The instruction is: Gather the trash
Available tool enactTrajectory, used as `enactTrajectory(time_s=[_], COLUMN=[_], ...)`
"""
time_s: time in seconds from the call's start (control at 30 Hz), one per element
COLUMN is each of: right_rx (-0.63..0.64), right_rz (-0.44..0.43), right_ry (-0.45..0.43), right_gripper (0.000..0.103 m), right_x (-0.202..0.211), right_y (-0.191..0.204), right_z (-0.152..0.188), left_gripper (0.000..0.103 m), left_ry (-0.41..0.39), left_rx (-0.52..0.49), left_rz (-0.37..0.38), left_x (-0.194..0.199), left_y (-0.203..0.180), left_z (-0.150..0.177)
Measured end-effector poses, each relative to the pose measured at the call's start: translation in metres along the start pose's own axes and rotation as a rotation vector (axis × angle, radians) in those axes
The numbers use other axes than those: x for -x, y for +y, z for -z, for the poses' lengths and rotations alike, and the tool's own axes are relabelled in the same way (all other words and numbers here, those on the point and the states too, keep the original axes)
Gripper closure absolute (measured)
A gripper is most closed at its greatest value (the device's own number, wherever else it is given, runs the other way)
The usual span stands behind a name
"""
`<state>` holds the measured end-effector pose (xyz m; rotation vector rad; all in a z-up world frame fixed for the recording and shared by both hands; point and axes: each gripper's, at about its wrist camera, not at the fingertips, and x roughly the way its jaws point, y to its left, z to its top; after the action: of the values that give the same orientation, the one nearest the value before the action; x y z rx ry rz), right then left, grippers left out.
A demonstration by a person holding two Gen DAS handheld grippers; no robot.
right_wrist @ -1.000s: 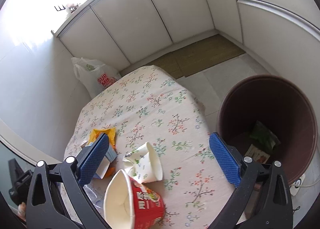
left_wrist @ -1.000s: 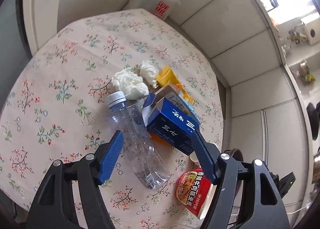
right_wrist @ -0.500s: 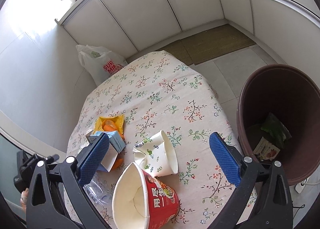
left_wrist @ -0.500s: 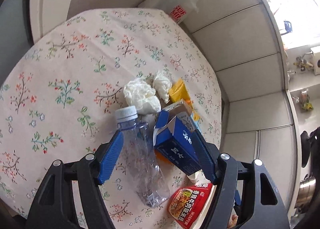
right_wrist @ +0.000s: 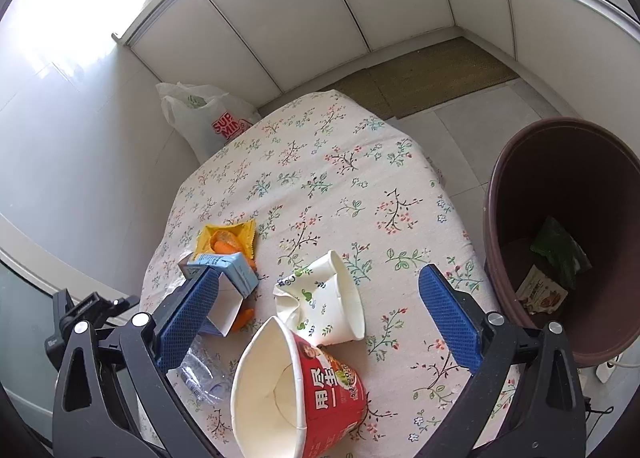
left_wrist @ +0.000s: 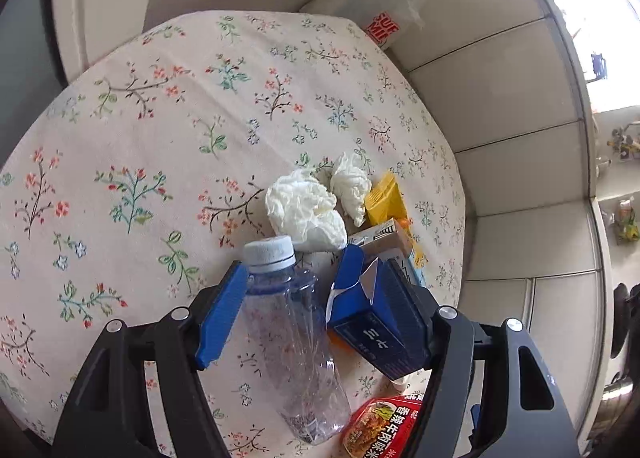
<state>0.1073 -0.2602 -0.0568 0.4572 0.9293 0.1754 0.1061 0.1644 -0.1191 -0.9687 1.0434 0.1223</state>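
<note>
On the table: one clear plastic bottle, lying down; one dark blue carton; one light blue carton; one yellow wrapper at the far side of the pile; two crumpled white tissues, side by side; two paper cups, a red noodle cup near and a crushed white cup just beyond it. Right of the table, one brown bin with two packets in it. Far left, one white bag.
</note>
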Motion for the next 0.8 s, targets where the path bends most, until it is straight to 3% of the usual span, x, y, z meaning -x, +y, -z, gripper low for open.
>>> enactTrajectory(time_s=[0.13, 0.23, 0.37, 0.47, 0.5, 0.57, 0.67, 0.8], right_rx=[0.014, 0.025, 0.04, 0.036, 0.034, 0.034, 0.053, 0.062], right_rz=[0.005, 0.012, 0.021, 0.022, 0.019, 0.015, 0.02, 0.014], right_ry=[0.006, 0.017, 0.015, 0.012, 0.018, 0.028, 0.033, 0.027], right_gripper=[0.007, 0.007, 0.007, 0.007, 0.007, 0.007, 0.007, 0.007], right_x=[-0.001, -0.003, -0.004, -0.007, -0.008, -0.011, -0.012, -0.009], right_y=[0.003, 0.004, 0.006, 0.006, 0.006, 0.008, 0.012, 0.014], right_z=[0.0, 0.0, -0.001, -0.002, -0.002, -0.001, 0.0, 0.001], left_gripper=[0.036, 0.036, 0.036, 0.037, 0.041, 0.066, 0.084, 0.088], left_ry=[0.015, 0.068, 0.106, 0.092, 0.098, 0.123, 0.13, 0.067], left_rx=[-0.036, -0.087, -0.063, -0.124, -0.143, -0.189, -0.24, -0.301], left_rz=[-0.031, -0.094, -0.088, -0.079, -0.077, -0.114, -0.155, -0.145], left_x=[-0.023, -0.05, -0.068, -0.07, -0.071, -0.079, -0.082, -0.062], left_y=[-0.005, -0.002, 0.011, 0.001, -0.003, -0.011, -0.019, -0.035], left_z=[-0.02, -0.038, -0.049, -0.049, -0.048, -0.044, -0.036, -0.029])
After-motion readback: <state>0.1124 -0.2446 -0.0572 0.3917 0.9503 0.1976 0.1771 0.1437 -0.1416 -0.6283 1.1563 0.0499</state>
